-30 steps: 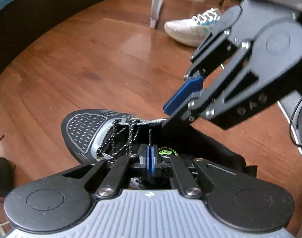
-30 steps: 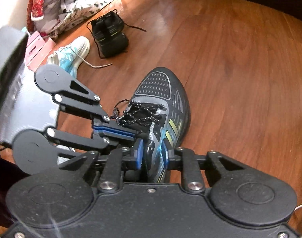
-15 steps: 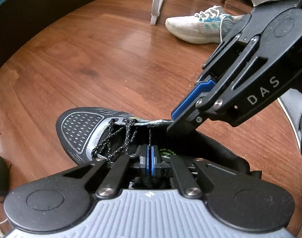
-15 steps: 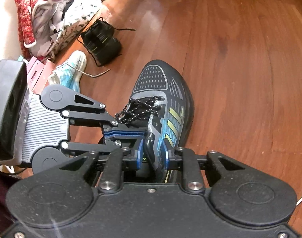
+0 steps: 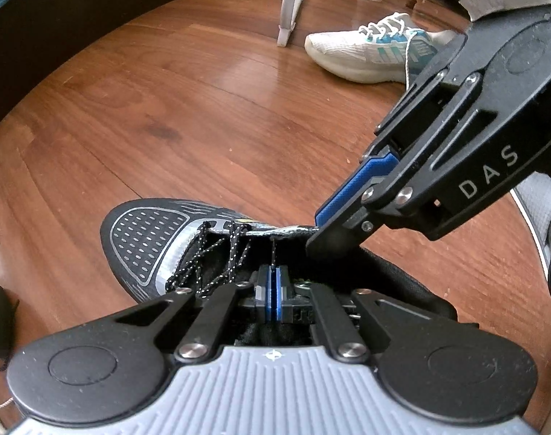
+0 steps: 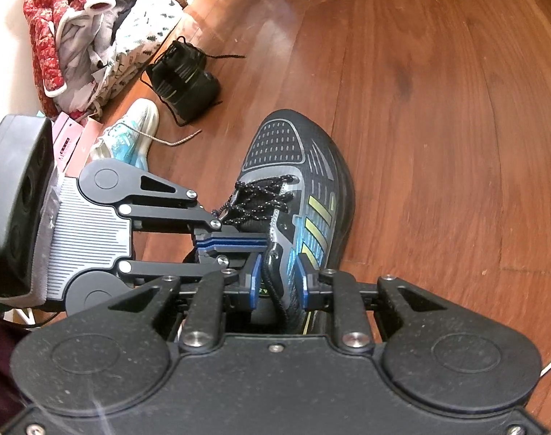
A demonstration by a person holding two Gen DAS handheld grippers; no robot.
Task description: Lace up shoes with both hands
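Two grippers work over one dark shoe (image 6: 297, 195) that lies on the wooden floor (image 6: 438, 108), its perforated toe pointing away from both cameras. The left gripper (image 5: 273, 290) sits just above the tongue of this shoe with its blue pads pressed fully together; a thin black strand of the speckled lace (image 5: 232, 250) runs down to the pads from the eyelet edge, but I cannot tell for sure if it is pinched between them. The right gripper (image 6: 278, 279) stands at the side wall of the shoe, near the collar, with its jaws only a little apart; the grey and black edge of the upper, beside the yellow and blue stripes, is between the two blue pads and they seem to press on it. In the left wrist view one blue finger of the right gripper lies on the silver eyelet edge of the shoe. Beyond the toe of the shoe a white shoe (image 5: 369, 50) rests on the floor, well apart. To the left of the shoe, in the right wrist view, another black shoe (image 6: 184, 83) with loose laces lies near a pile of clothes (image 6: 76, 32)
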